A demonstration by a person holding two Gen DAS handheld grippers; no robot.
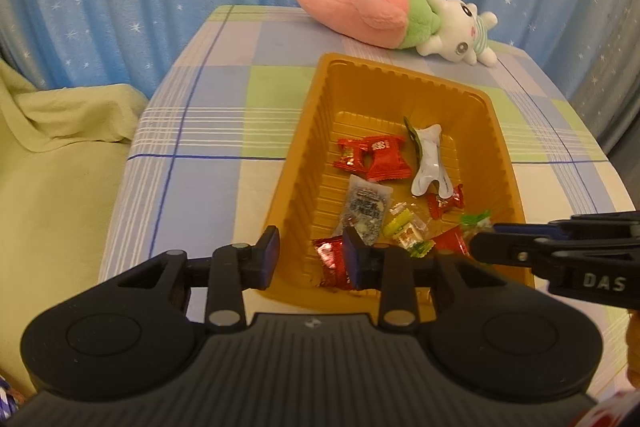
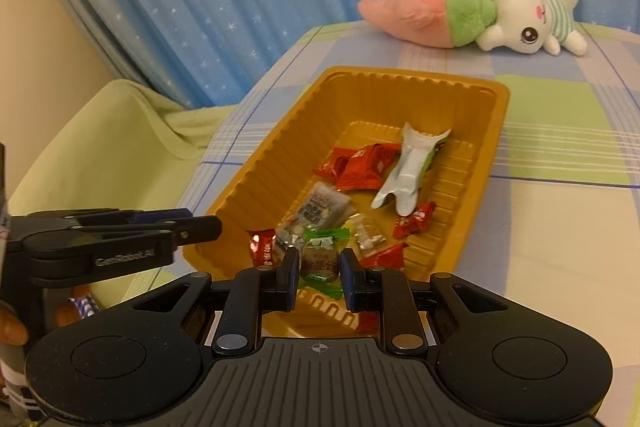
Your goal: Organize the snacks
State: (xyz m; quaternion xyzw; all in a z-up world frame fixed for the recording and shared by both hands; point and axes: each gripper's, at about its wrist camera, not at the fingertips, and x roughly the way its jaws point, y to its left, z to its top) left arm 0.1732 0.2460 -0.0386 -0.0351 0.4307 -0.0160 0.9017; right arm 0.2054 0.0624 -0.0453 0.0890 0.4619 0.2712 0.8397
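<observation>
Right wrist view: green-wrapped candy [image 2: 320,259] is pinched by right gripper [image 2: 319,281] over orange tray [image 2: 486,163].
Left gripper [image 1: 311,259]: slightly parted, nothing held.
Next: candy release is called for, judged.

Table w/ plaid cloth [image 1: 224,115] in blue, green & cream checks carries it all. Directly on it: orange plastic tray [image 1: 404,83], just ahead of both claws, near edge right under the fingertips. Plush toy [image 1: 400,15], pink/green body w/ white bunny head, lies on its side at the far edge, well beyond the tray, ahead & a bit right of each claw. Rest of cloth left & right of tray is bare.
</observation>
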